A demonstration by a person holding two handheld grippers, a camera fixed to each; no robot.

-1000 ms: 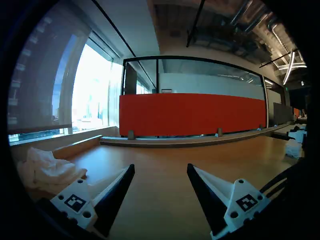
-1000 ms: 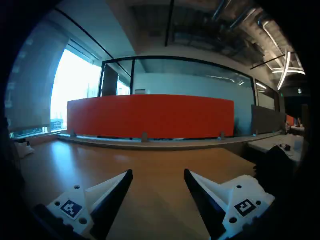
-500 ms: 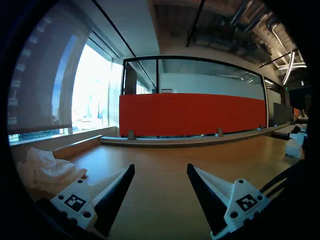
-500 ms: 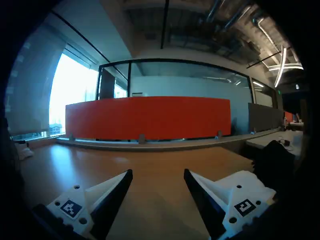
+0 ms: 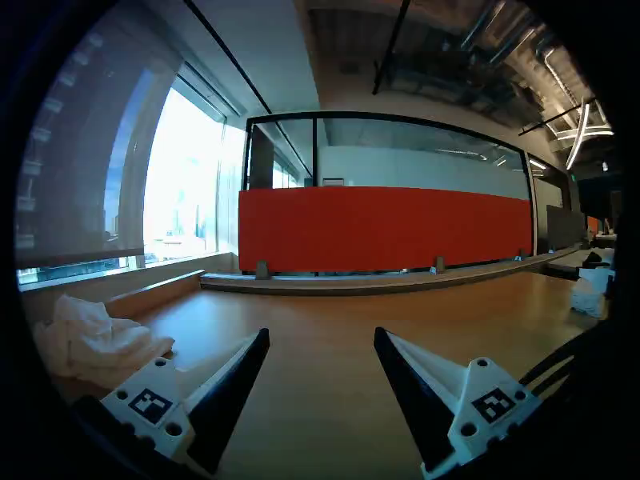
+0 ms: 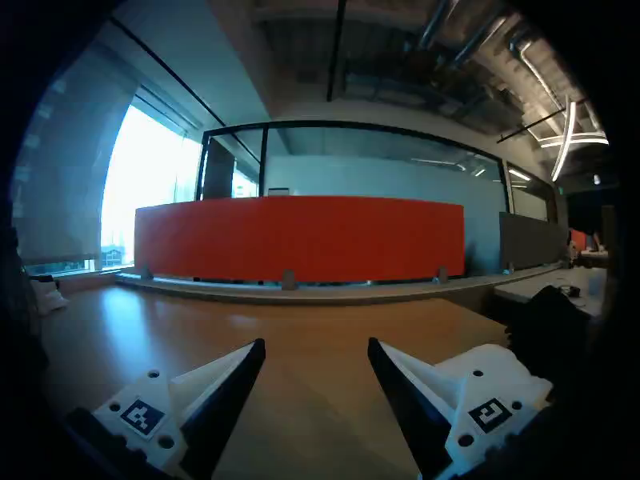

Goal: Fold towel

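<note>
While the left gripper (image 5: 320, 332) is hovering low over the wooden table (image 5: 336, 384), its fingers are standing wide apart w/ nothing btwn them but bare tabletop. The towel (image 5: 96, 344) is lying crumpled in a white heap at the far left of the left gripper view, well apart from the fingertips. Its lower edge is getting cut off behind the base of the left finger & the view's dark rim, so its full extent can't be made out.

The right gripper (image 6: 315, 342) is likewise spreading wide over the table, gripping nothing. At the far left edge of the right gripper view a small white lump (image 6: 48, 298) is showing, too small & too cropped to tell whether it's cloth.

An orange divider panel (image 5: 384, 228) is running along the table's far edge in both views. In the right gripper view a dark shape (image 6: 552, 324) is sitting just past the right finger, too shadowed to ID. At the far right of the left gripper view some white items (image 5: 588, 294) are sitting on the table, half-cropped & unclear. A window (image 5: 180, 192) is glaring bright at left, washing out detail there.
</note>
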